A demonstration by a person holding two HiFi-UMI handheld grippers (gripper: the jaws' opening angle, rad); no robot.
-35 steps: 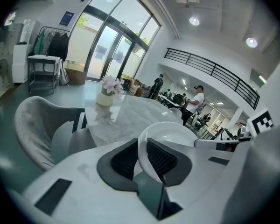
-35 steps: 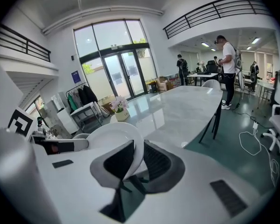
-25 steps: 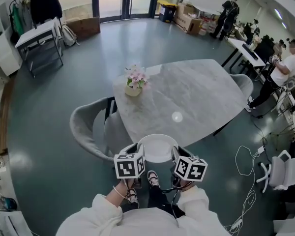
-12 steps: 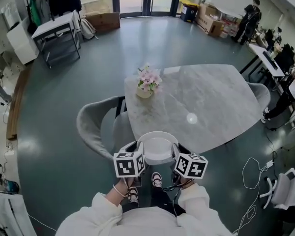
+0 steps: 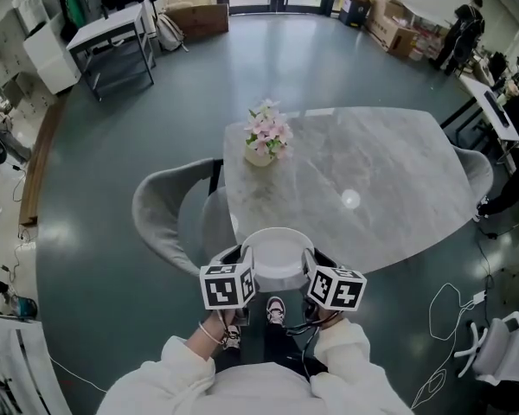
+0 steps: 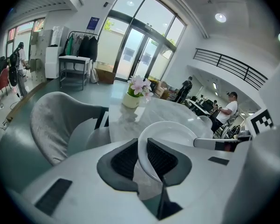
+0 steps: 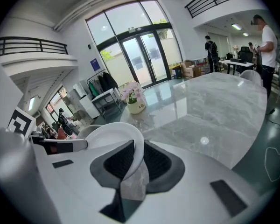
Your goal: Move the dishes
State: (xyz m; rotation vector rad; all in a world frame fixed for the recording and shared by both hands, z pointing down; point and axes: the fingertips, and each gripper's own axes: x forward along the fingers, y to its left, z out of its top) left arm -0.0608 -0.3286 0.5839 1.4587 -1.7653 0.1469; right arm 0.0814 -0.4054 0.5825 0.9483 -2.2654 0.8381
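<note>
A grey chair [image 5: 160, 223] stood at the left of the marble table [image 5: 389, 162], with a pot of pink flowers [image 5: 264, 141] near that side. The left tongs [image 6: 142, 160] were pinching the left rim of a white dish [image 5: 278, 256], and the right tongs [image 7: 133, 158] were pinching the opposite rim. The dish hung between them at the table's near edge; whether it touched the top could not be told. It looked stiff, glazed and breakable, probably slippery along its thin rim. A level hold on both rims seemed the safe way to carry it, with a gentle set-down.
</note>
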